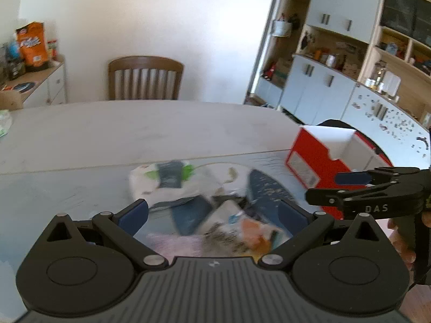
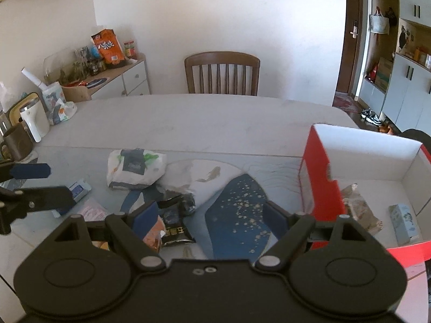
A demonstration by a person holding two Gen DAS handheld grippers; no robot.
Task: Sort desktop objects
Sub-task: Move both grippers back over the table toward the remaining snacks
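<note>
In the right wrist view my right gripper [image 2: 210, 216] is open and empty above a black snack packet [image 2: 175, 231] and an orange packet [image 2: 155, 234]. Farther back lies a white bag with green print [image 2: 134, 169]. A red box [image 2: 320, 188] with a white inside stands at the right and holds a crumpled wrapper [image 2: 361, 210] and a pale blue carton [image 2: 404, 223]. My left gripper [image 2: 40, 183] hangs open at the left, beside a small blue-and-white packet [image 2: 78, 188]. In the blurred left wrist view the left gripper [image 1: 212, 215] is open over the pile, with the white bag [image 1: 161, 177] beyond it.
A painted blue-and-white mat [image 2: 237, 215] covers the near table. A kettle [image 2: 33, 121], a mug [image 2: 16, 142] and a tissue pack [image 2: 60, 110] stand at the left edge. A wooden chair [image 2: 222, 72] is at the far side. The right gripper [image 1: 336, 187] shows beside the red box [image 1: 312, 167].
</note>
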